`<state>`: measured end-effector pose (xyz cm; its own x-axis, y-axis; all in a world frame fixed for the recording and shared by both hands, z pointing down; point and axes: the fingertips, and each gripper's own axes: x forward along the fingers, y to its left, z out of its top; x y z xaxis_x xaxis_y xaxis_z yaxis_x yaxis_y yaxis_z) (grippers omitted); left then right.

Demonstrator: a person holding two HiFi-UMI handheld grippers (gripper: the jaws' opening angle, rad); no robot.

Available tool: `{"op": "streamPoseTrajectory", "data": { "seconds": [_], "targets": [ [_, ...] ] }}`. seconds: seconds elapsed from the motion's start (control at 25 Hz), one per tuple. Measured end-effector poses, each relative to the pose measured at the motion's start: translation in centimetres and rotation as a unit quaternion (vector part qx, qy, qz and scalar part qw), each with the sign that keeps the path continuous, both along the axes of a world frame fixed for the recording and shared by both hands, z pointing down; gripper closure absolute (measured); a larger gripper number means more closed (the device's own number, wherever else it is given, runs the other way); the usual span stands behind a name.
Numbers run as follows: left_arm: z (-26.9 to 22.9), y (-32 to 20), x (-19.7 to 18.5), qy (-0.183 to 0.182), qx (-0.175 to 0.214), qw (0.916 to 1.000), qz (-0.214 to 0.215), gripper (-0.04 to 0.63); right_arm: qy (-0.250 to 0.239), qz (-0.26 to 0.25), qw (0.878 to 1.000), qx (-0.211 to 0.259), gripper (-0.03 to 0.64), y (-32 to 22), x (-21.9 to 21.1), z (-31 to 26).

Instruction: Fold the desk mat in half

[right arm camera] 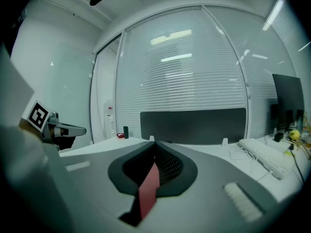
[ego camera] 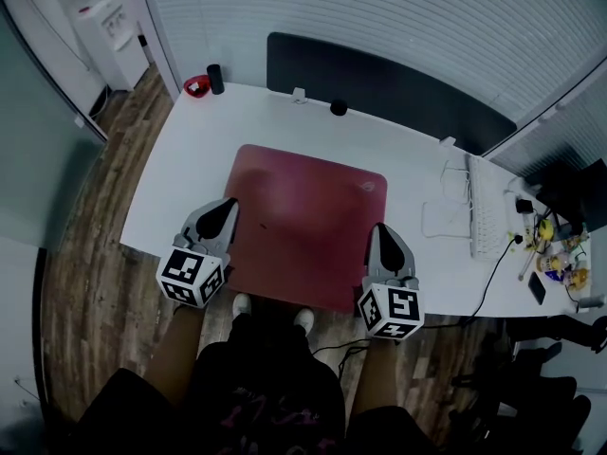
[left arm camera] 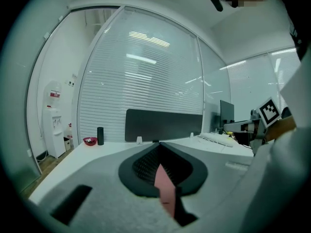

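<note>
A white rectangular bench fills the middle of the head view, with a long dark grey partition panel standing along its far edge. A dark red rectangular desk mat lies spread on the middle of the bench, its near edge reaching the bench's near edge.

The left gripper sits at the mat's near left corner and the right gripper at its near right corner, both pointing toward the partition. In the left gripper view its jaws are closed on a thin pinkish-red strip of the mat, which stands edge-on between them. The right gripper view shows the same: jaws closed on a red strip of the mat.

A white keyboard lies on the bench to the right, well apart from the mat. At the far left corner a small black cylinder stands just beside a small red bowl.
</note>
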<state>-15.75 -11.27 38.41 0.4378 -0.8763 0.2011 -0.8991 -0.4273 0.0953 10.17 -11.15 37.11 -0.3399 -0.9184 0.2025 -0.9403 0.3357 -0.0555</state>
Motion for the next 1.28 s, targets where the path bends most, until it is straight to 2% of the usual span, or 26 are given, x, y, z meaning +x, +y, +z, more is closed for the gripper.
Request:
{"op": "streamPoseTrajectory", "data": {
  "seconds": [0.16,0.72,1.0,1.28],
  "targets": [
    [-0.6,-0.2,1.4,-0.011,0.006,0.9999,0.006,0.596,0.007,-0.015,1.000,-0.004,0.612,-0.5,0.6,0.3],
    [2.3,-0.6,3.0,-0.030,-0.025,0.9991,0.019,0.597,0.003,-0.039,0.999,-0.030,0.611,-0.5,0.6,3.2],
    [5.7,0.3,3.0,-0.020,-0.056,0.9981,0.014,0.596,0.032,-0.059,0.996,-0.051,0.607,0.4,-1.1,6.2],
    [9.1,1.6,3.3,-0.015,-0.087,0.9959,0.017,0.596,0.024,-0.075,0.993,-0.085,0.607,2.0,-3.1,9.7]
  ]
}}
